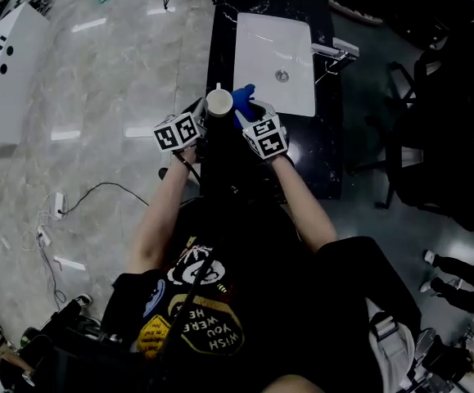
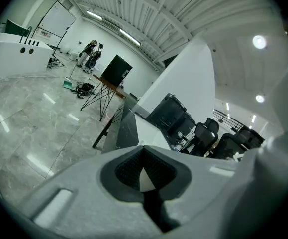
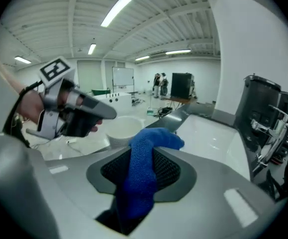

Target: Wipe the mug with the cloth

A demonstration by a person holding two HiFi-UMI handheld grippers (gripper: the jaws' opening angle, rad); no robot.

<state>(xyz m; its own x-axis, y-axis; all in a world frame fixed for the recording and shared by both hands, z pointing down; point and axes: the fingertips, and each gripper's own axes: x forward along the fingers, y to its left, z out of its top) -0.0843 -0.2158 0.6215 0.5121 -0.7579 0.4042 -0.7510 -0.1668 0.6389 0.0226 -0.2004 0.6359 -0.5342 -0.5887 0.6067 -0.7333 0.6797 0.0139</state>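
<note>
In the head view a white mug (image 1: 218, 101) is held up over the near end of the black counter (image 1: 222, 39). My left gripper (image 1: 206, 113) is shut on the mug from the left. Only a sliver of white (image 2: 144, 179) shows between its pads in the left gripper view. My right gripper (image 1: 250, 113) is shut on a blue cloth (image 1: 243, 98), whose free end hangs just right of the mug's rim. In the right gripper view the cloth (image 3: 144, 168) runs up between the pads and folds over toward the mug (image 3: 121, 127), where the left gripper (image 3: 104, 114) grips.
A white sink basin (image 1: 273, 51) with a faucet (image 1: 335, 51) is set in the counter beyond the mug. Black office chairs (image 1: 433, 137) stand to the right. Cables (image 1: 56, 207) lie on the grey floor at the left, near a white unit (image 1: 7, 72).
</note>
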